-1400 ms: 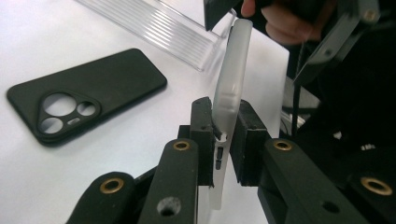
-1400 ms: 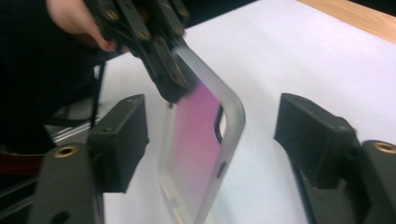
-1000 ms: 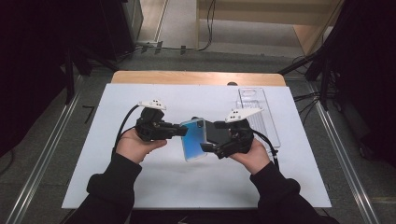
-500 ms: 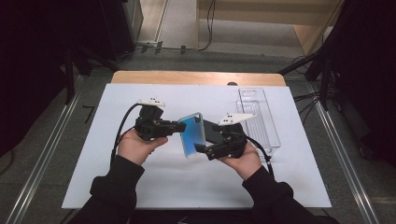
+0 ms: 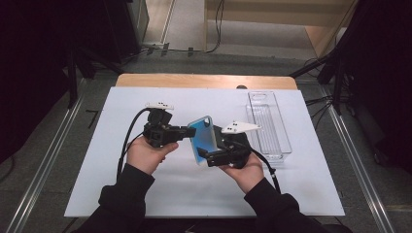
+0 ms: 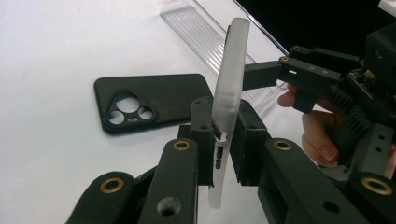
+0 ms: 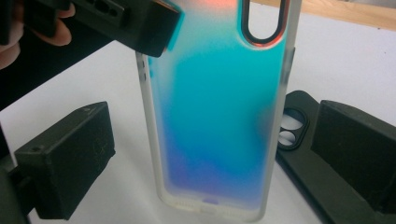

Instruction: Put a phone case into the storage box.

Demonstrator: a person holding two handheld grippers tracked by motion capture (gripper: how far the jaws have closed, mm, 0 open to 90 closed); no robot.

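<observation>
Phone case [image 5: 203,140], translucent blue with frosted edges, stands upright above the white table [image 5: 121,194], pinched on its side edge by the left gripper [image 6: 223,135]; the right gripper [image 7: 210,154], jaws wide, straddles its lower end without touching; closing off-centre could twist it loose onto the black case [image 6: 149,105] lying beneath.

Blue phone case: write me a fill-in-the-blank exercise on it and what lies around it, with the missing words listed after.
1. The left gripper is shut on the edge of the blue phone case, which it holds ____ the table.
2. The right gripper has its jaws ____, one on each side of the case.
3. The phone case lying flat on the white table is ____ in colour.
4. The clear tray stands on the ____ side of the table in the high view.

Missing words: above; open; black; right
</observation>
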